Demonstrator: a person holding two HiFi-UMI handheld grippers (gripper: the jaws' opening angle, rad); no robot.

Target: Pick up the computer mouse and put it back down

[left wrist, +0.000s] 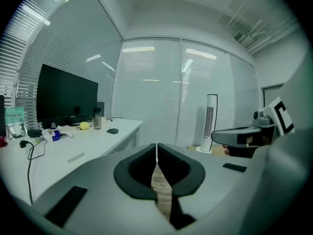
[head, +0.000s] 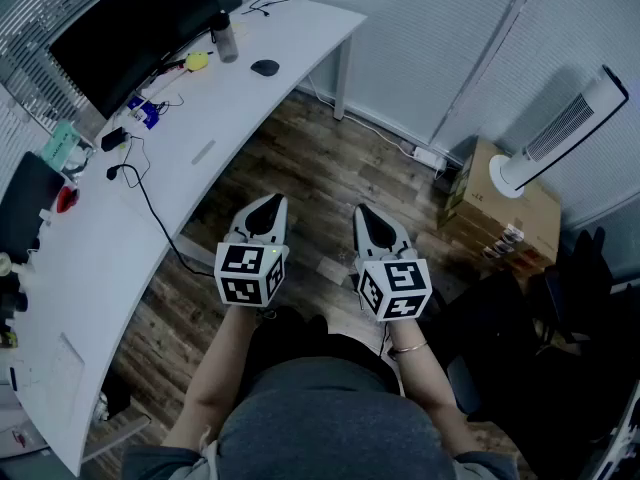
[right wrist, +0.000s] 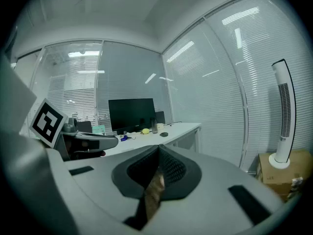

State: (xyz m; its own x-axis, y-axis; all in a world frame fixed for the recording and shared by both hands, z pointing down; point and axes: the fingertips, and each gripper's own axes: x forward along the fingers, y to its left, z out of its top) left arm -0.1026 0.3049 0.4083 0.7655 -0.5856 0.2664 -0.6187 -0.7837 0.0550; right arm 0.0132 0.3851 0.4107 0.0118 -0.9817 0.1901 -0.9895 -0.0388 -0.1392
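Observation:
The dark computer mouse [head: 265, 67] lies on the white desk [head: 180, 168] near its far end, small in the left gripper view [left wrist: 113, 130] and in the right gripper view [right wrist: 164, 134]. Both grippers hang over the wooden floor in front of the person, well short of the mouse. My left gripper [head: 268, 204] is shut and empty, its jaw tips meeting [left wrist: 157, 145]. My right gripper [head: 366, 211] is likewise shut with nothing held [right wrist: 158, 147]. The two sit side by side and point towards the desk's far end.
On the desk stand a black monitor [head: 130, 28], a grey bottle [head: 224, 36], a yellow object [head: 197, 60] and cables [head: 140, 183]. A cardboard box [head: 500, 203] with a white tower fan [head: 560, 133] is at the right. A dark chair [head: 570, 298] is at the far right.

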